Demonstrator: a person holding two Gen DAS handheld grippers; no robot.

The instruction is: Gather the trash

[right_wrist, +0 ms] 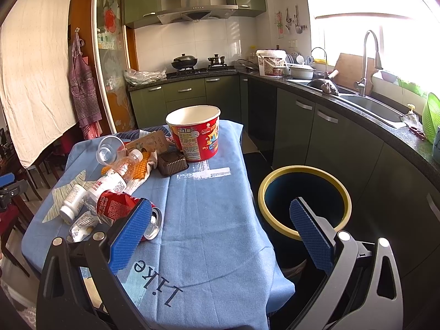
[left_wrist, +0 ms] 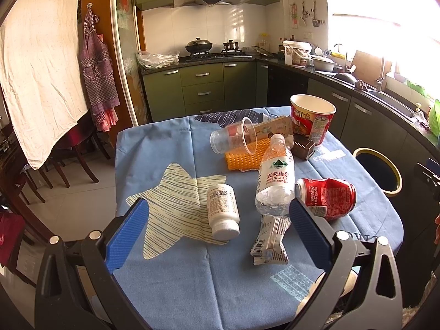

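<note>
Lying scattered on the cloth-covered worktop [left_wrist: 170, 280]: crushed can [left_wrist: 326, 198], water bottle [left_wrist: 275, 176], pill bottle [left_wrist: 222, 209]. Left hand-held gripper [left_wrist: 217, 231] and right hand-held gripper [right_wrist: 220, 228] are held wide, empty; bin [right_wrist: 304, 172] at 1 o'clock.

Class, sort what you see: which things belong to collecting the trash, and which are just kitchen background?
Job: can, water bottle, pill bottle, wrapper, clear cup, noodle tub, bin.
Background: wok, faucet, apron.

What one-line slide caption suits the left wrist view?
Open left gripper hovers over a blue-clothed table strewn with trash: pill bottle, water bottle, crushed cola can.
</note>
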